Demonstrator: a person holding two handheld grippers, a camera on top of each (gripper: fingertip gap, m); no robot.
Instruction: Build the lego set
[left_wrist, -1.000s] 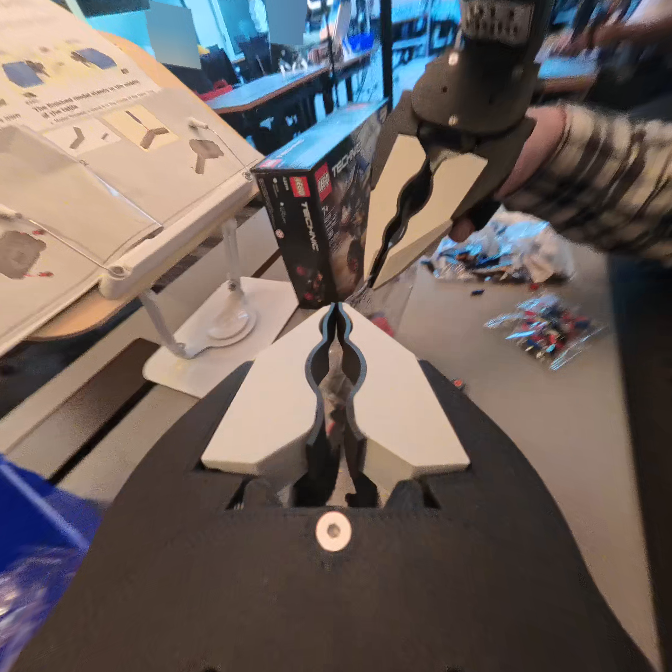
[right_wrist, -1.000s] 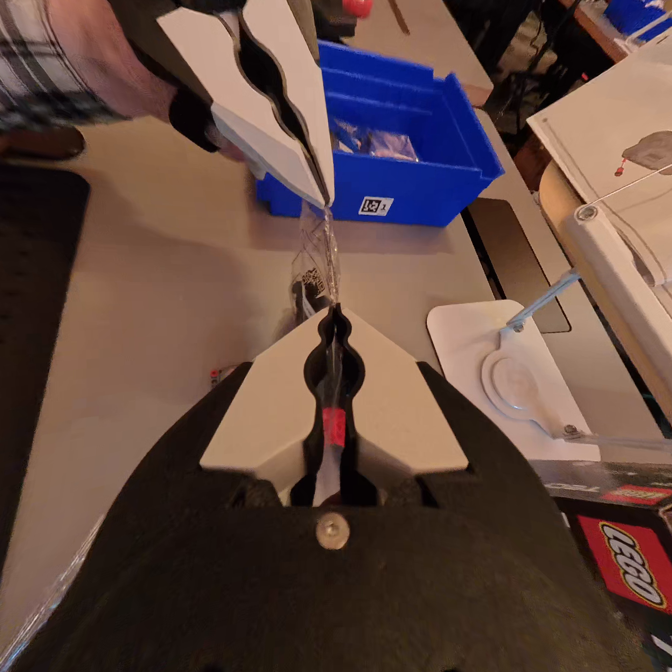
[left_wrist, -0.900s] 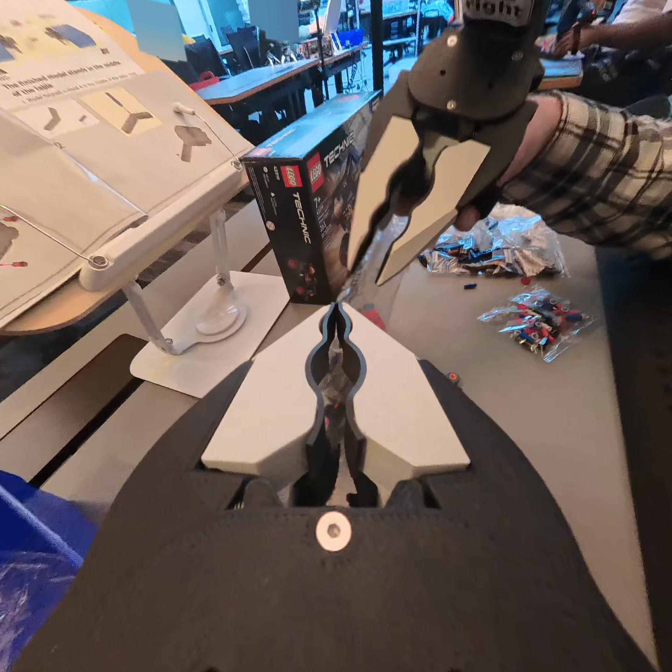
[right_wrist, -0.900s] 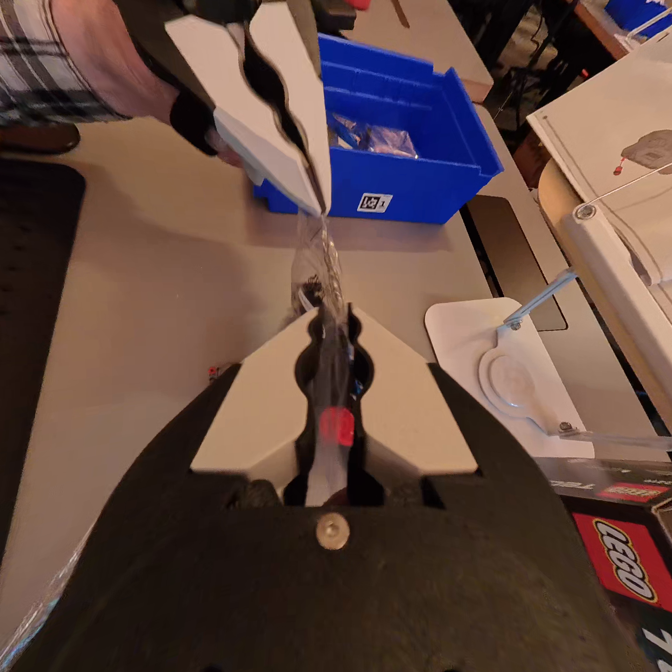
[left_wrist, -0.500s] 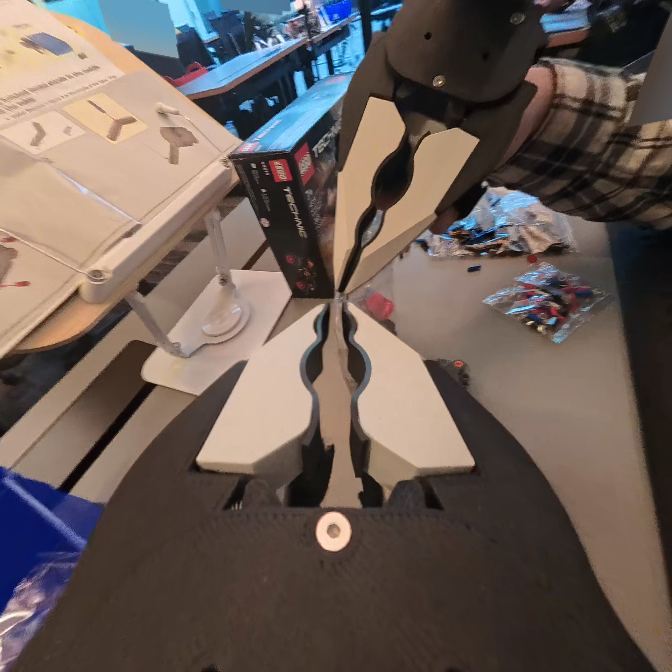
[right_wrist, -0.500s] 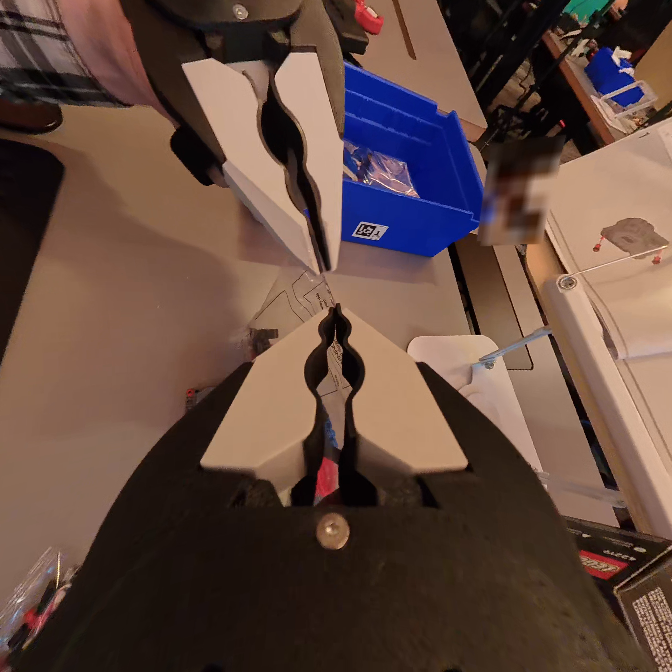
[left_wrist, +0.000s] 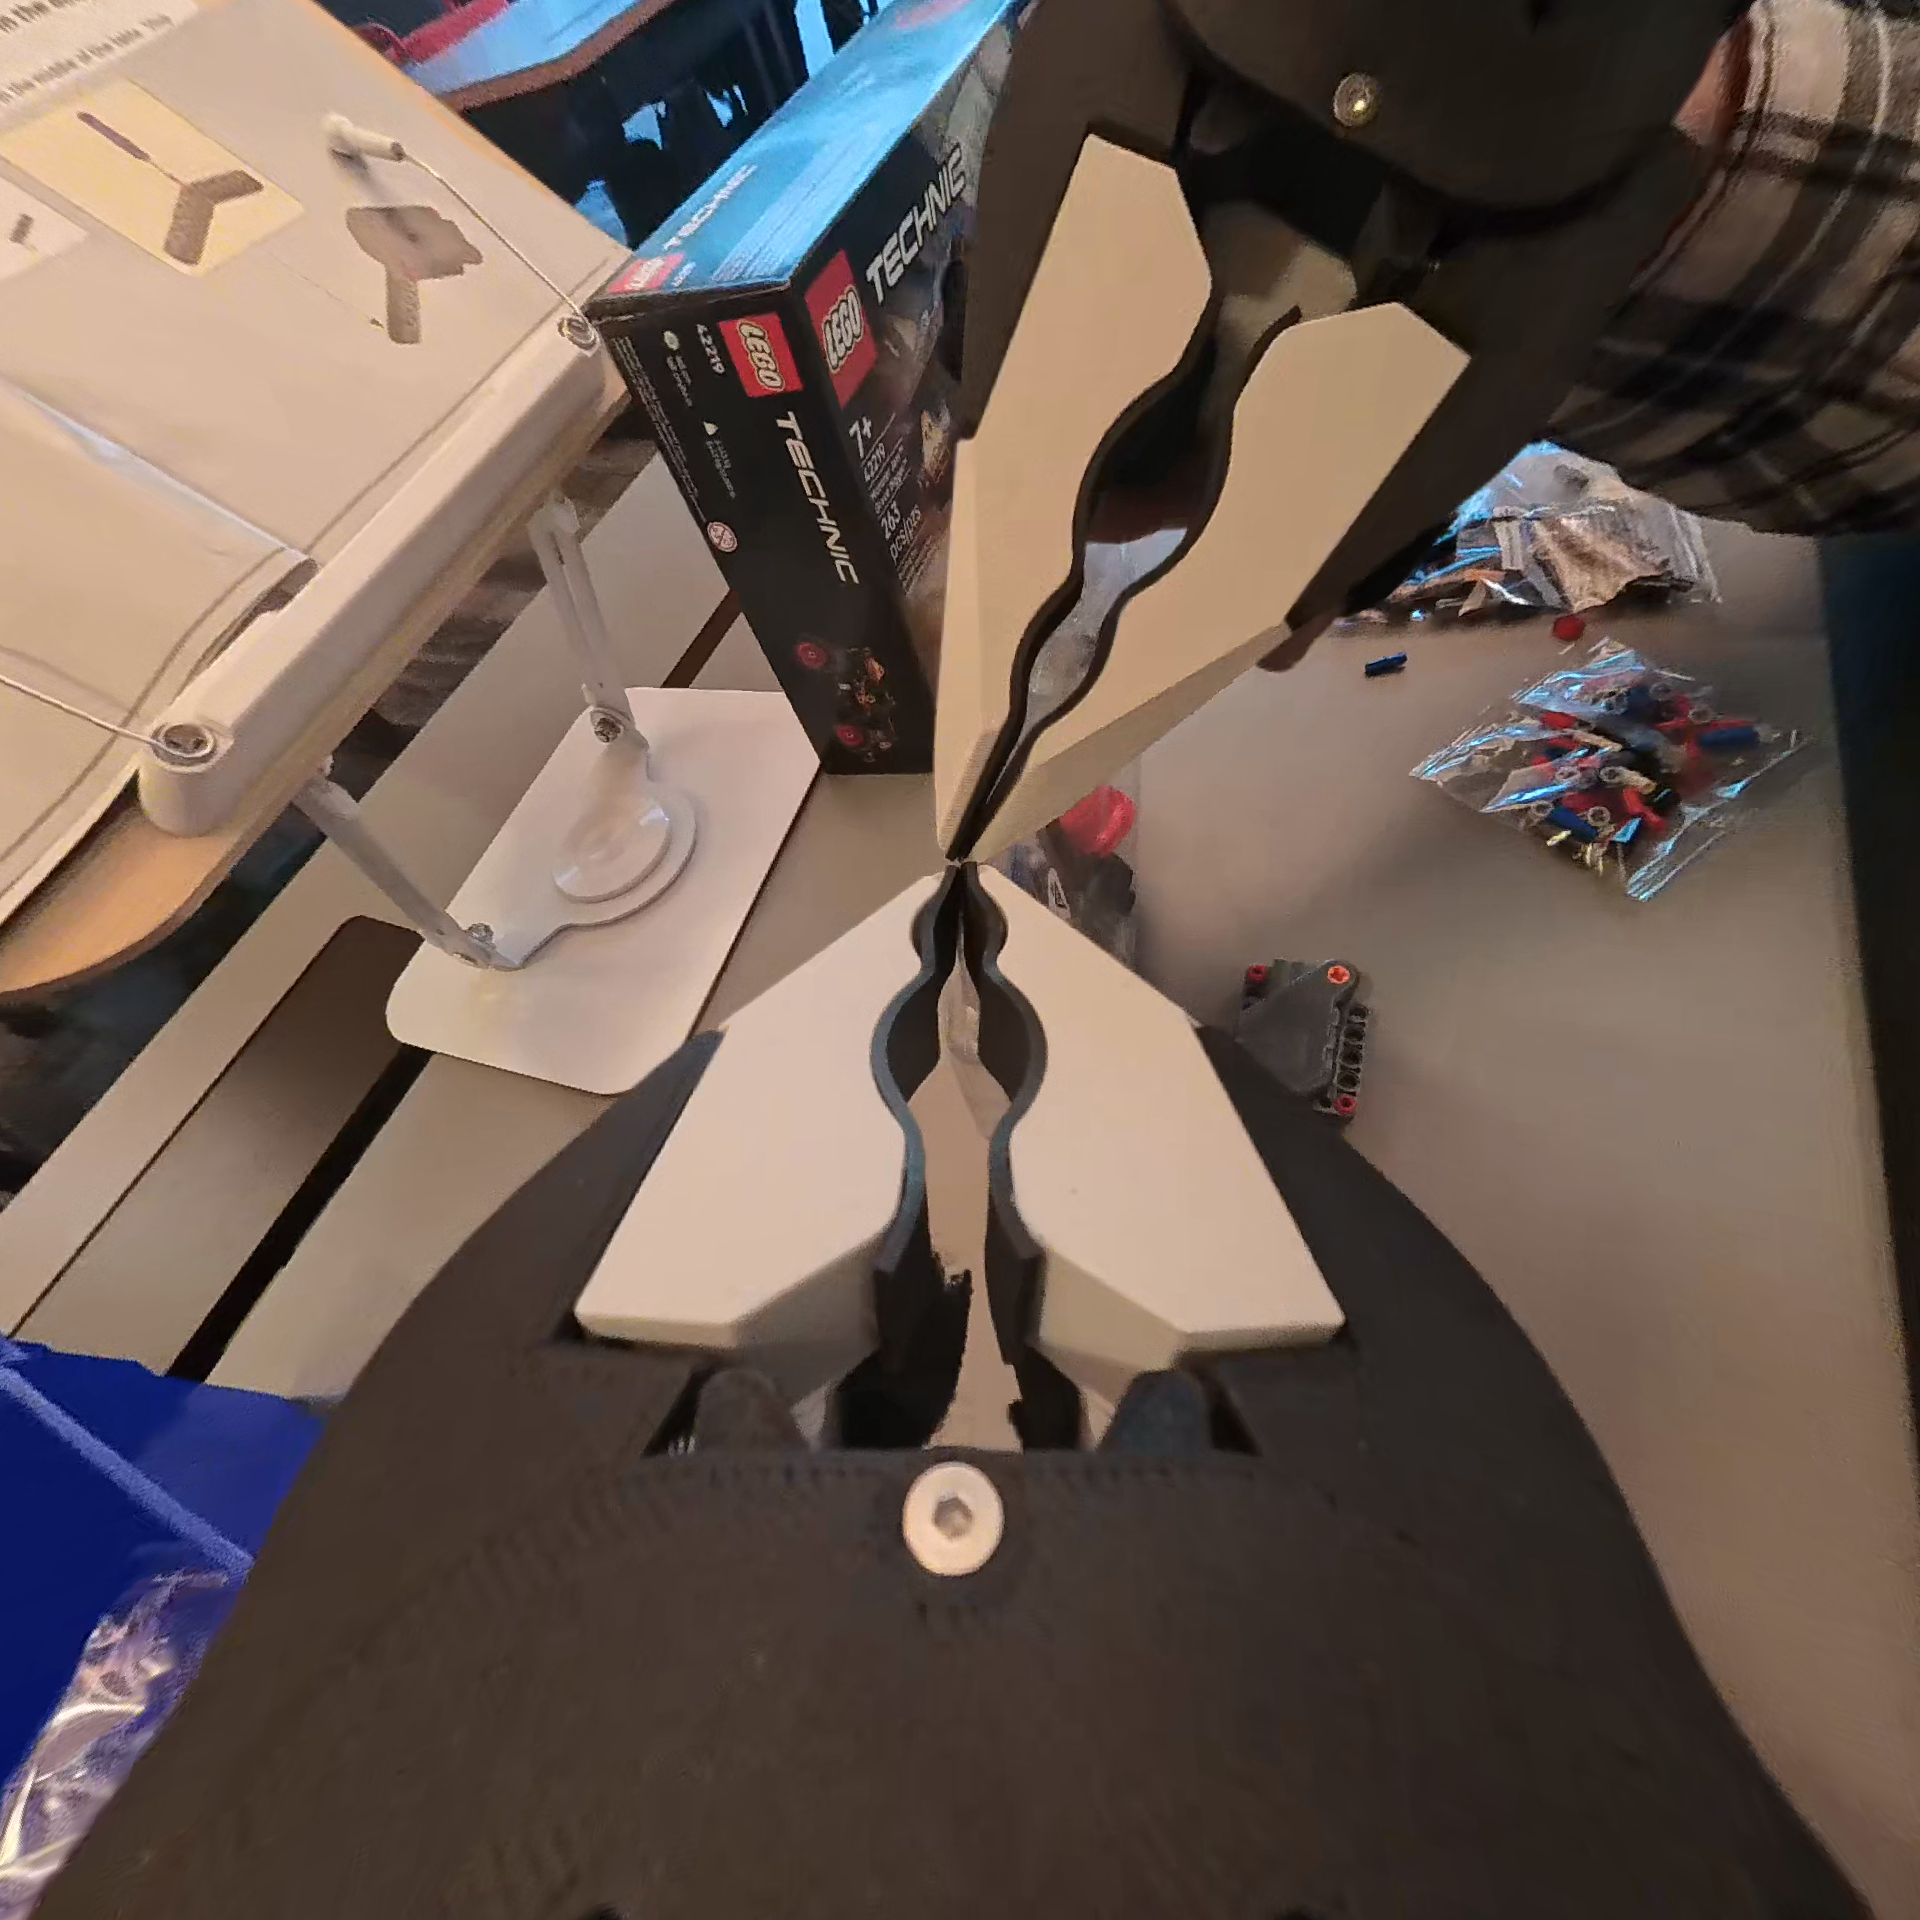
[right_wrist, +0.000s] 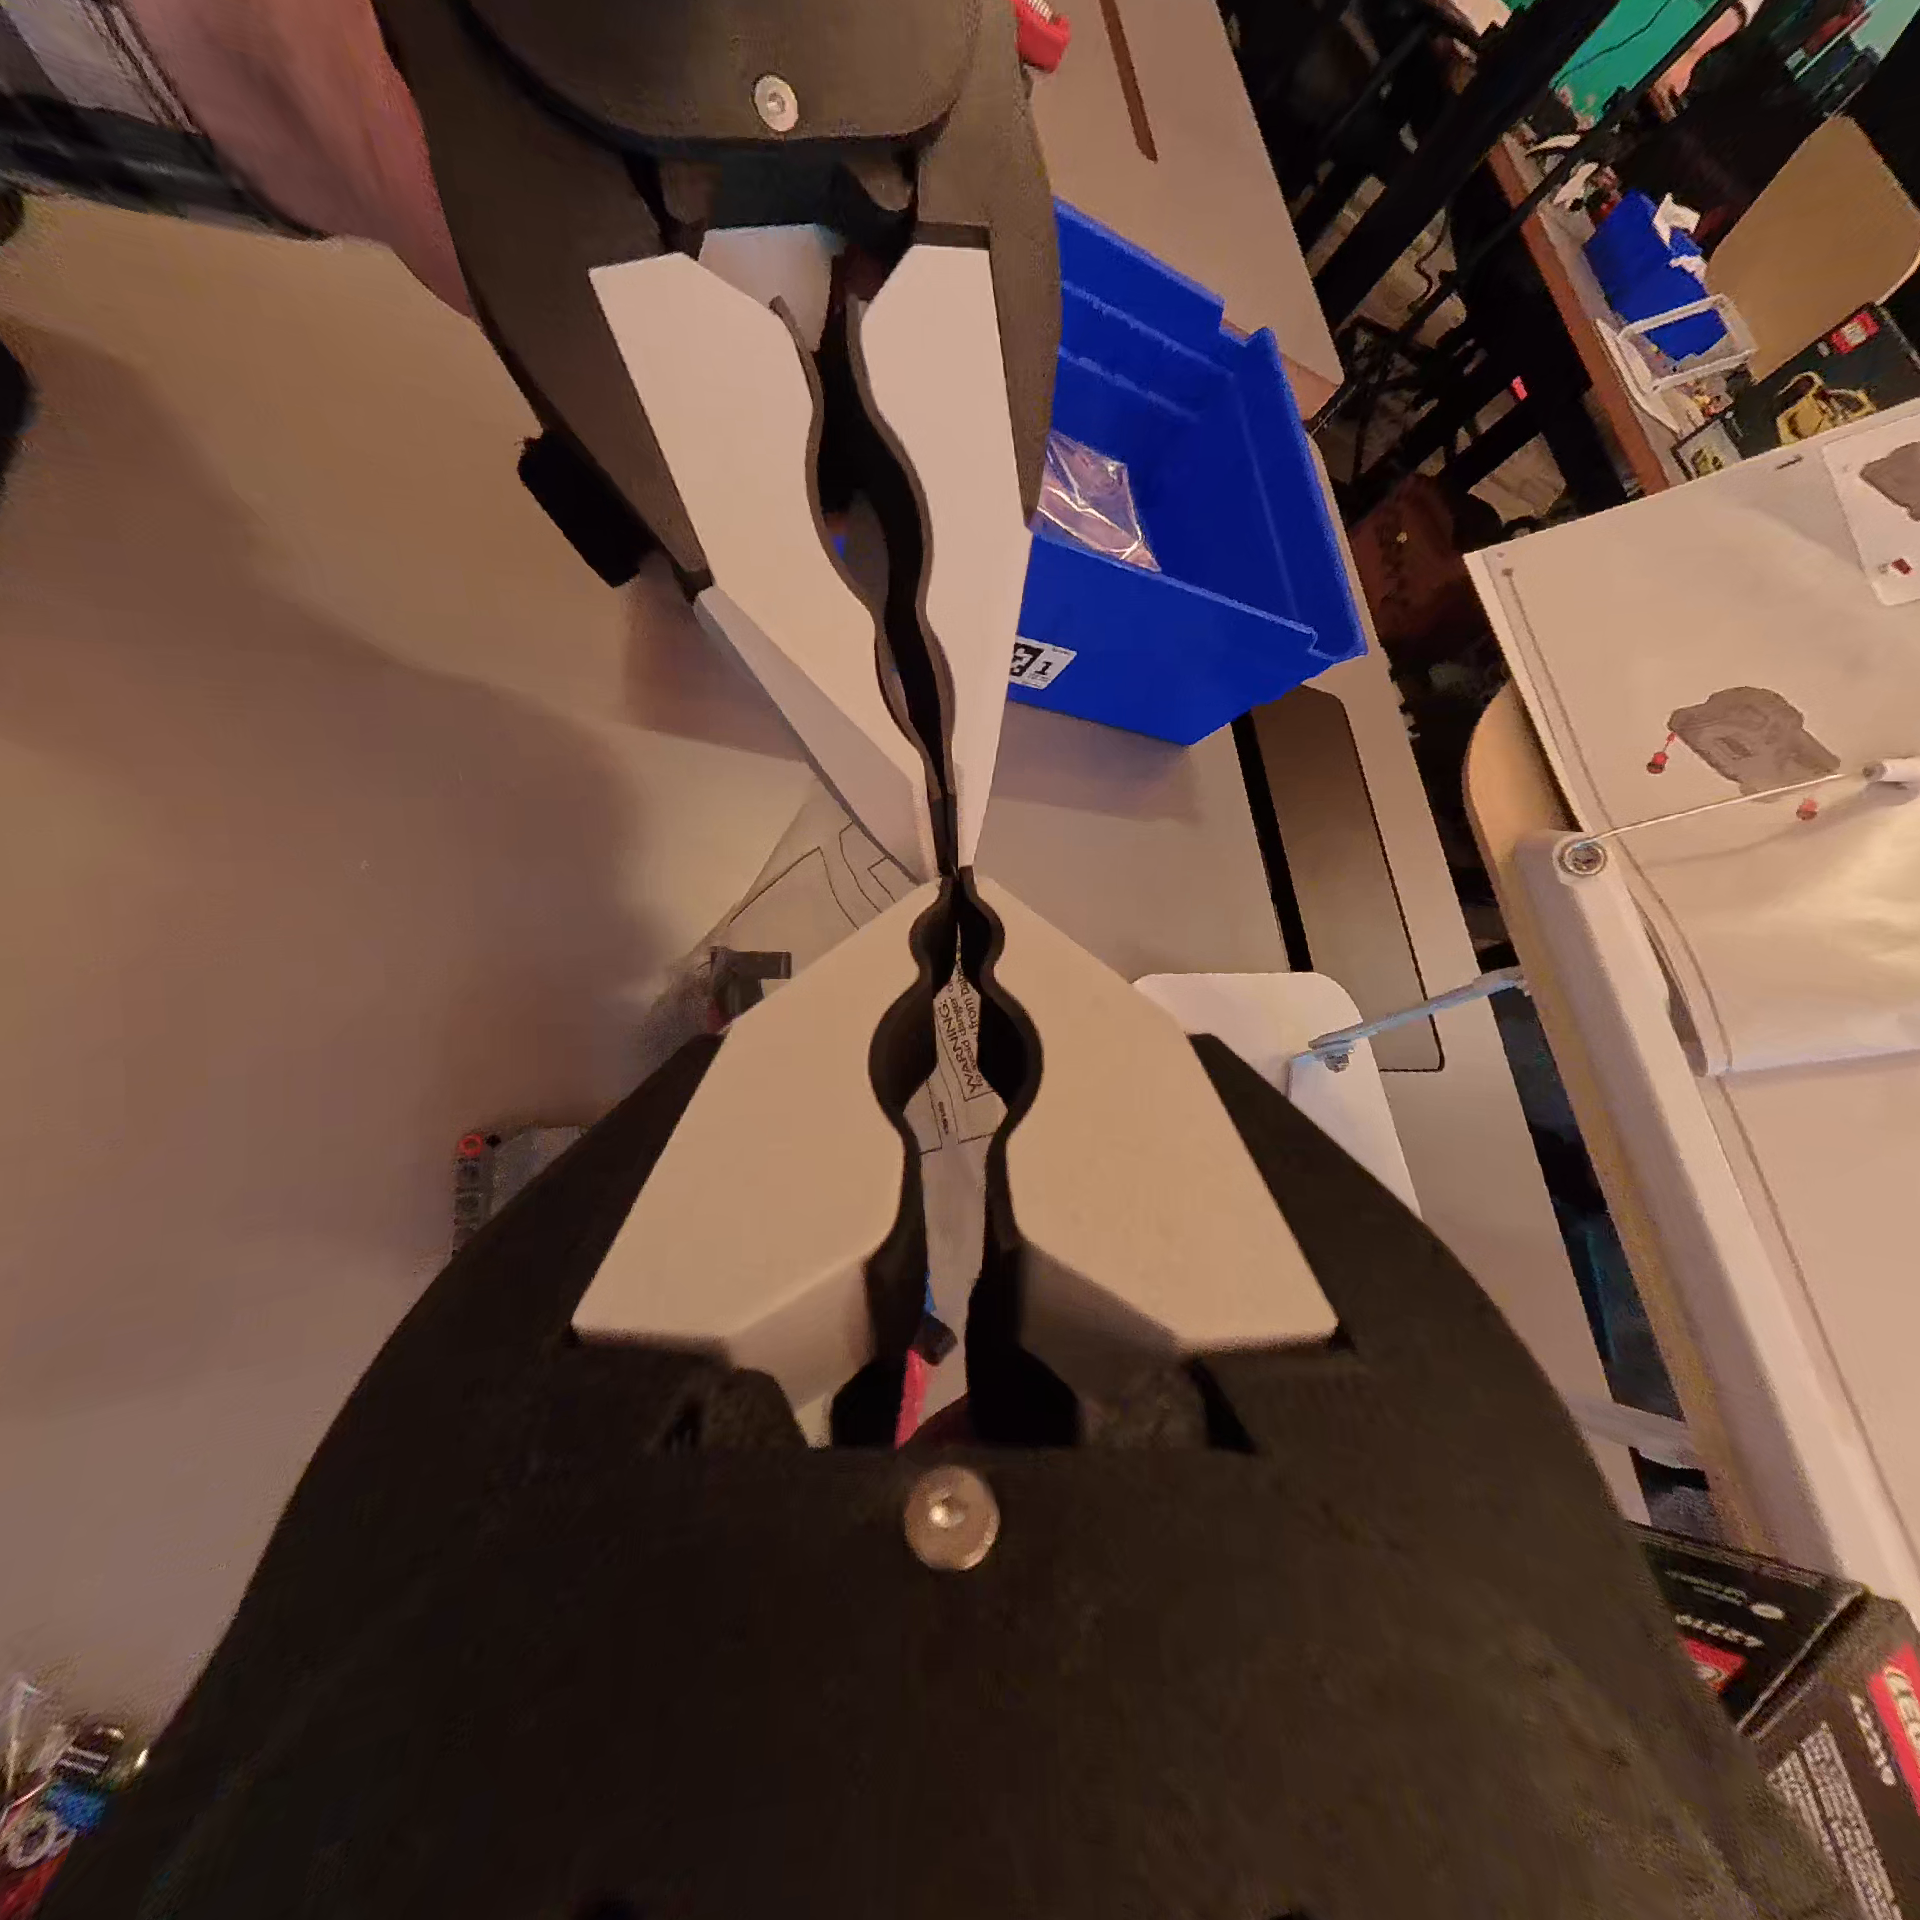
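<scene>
My left claw and right claw meet tip to tip, both clenched on the same clear parts bag — it hangs just above the surface. Beyond sit a grey built piece, the set's box and a blue bin.

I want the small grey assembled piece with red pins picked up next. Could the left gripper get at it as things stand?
Probably not yet. The left gripper is shut on the clear plastic bag, tip to tip with the right gripper. The grey piece lies uncovered on the table, just right of it.
</scene>
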